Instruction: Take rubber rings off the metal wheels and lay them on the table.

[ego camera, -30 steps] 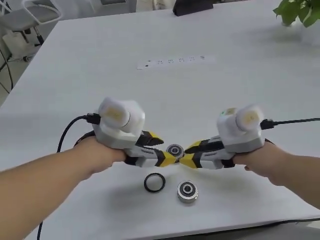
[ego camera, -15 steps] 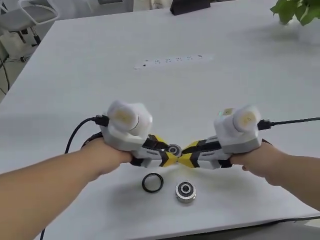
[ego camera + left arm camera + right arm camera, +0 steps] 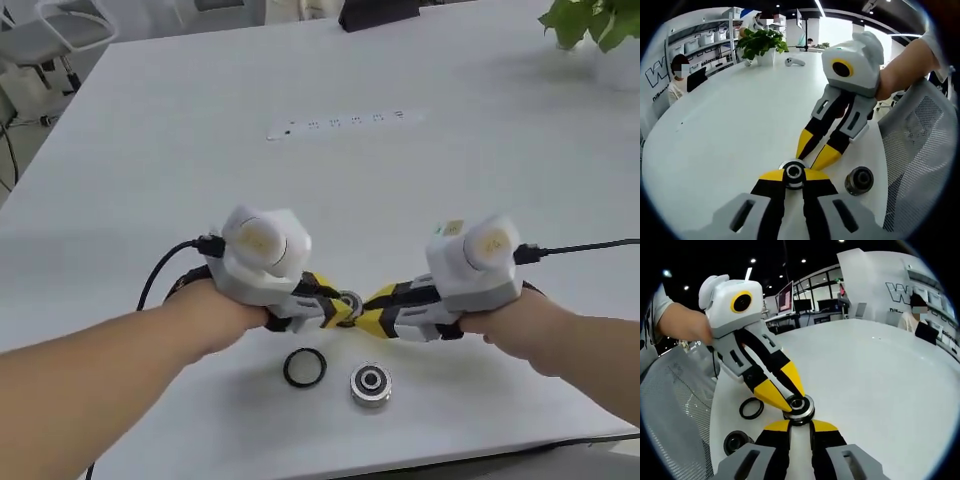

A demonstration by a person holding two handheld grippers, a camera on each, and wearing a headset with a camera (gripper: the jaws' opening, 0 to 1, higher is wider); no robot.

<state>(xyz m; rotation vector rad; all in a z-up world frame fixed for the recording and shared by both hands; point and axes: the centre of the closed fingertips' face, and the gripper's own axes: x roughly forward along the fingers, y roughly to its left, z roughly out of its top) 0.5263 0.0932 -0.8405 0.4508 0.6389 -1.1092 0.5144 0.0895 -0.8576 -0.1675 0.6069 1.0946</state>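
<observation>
Down to lower centre of the head view: meeting nose to nose with the left gripper (image 3: 338, 312) and the right gripper (image 3: 362, 312), apparently held just above the table (image 3: 200, 150). Clamping the held wheel (image 3: 793, 172) from both sides. Left jaws closed on its flanks at bottom centre of the left gripper view, right jaws closed on it from the opposite side at bottom centre of the right gripper view. Showing a dark band round its rim there, so probably wearing its rubber ring. Cannot tell which jaws have rubber and which have metal.

Dropping just below the grippers in the head view: finding a loose ring (image 3: 305, 367) lying flat on the table, and just to its right, not touching, a second wheel (image 3: 371, 384). Reads silvery at the rim from above but darker in the gripper views, so hard to call bare for certain. Likely stripped, going by the ring beside it.

Calling it roughly half done: one ring off and laid down, one wheel gripped for its turn. Left to do: peel this ring free, lay it on the table, set the wheel down.
</observation>
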